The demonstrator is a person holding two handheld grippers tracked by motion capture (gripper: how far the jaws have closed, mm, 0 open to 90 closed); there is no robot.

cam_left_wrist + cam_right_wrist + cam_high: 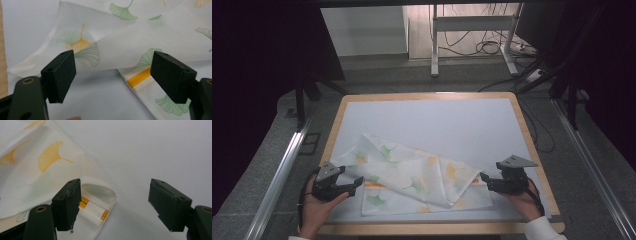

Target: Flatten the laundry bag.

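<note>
Here the bench (512, 115), a pale mat framed in light wood, carries one thing: a thin white cloth (412, 180) printed with green and yellow ginkgo leaves. It lies crumpled and partly folded on the near half of the bench, its long axis running from near left to near right, with one corner pointing to the far left and a looser flap doubled over the middle. A yellow stripe shows along a hem at each end.

The left hand-held gripper (356, 183) rests at the cloth's left end, its jaws spread wide and empty; in the left gripper view the raised fold of the cloth (140, 42) hangs just beyond the pads (61, 75), not between them. The right hand-held gripper (484, 178) sits at the right end, likewise gaping with nothing pinched; in the right gripper view the rolled hem (100, 202) lies just beside the left pad.

The risk, as I judge it, is a bad pinch. The fabric is sheer and layered, so either gripper could catch two plies or only the top flap, and a pull would then drag the whole bundle rather than spread it. A grip taken off the corner would leave the cloth skewed.
</note>
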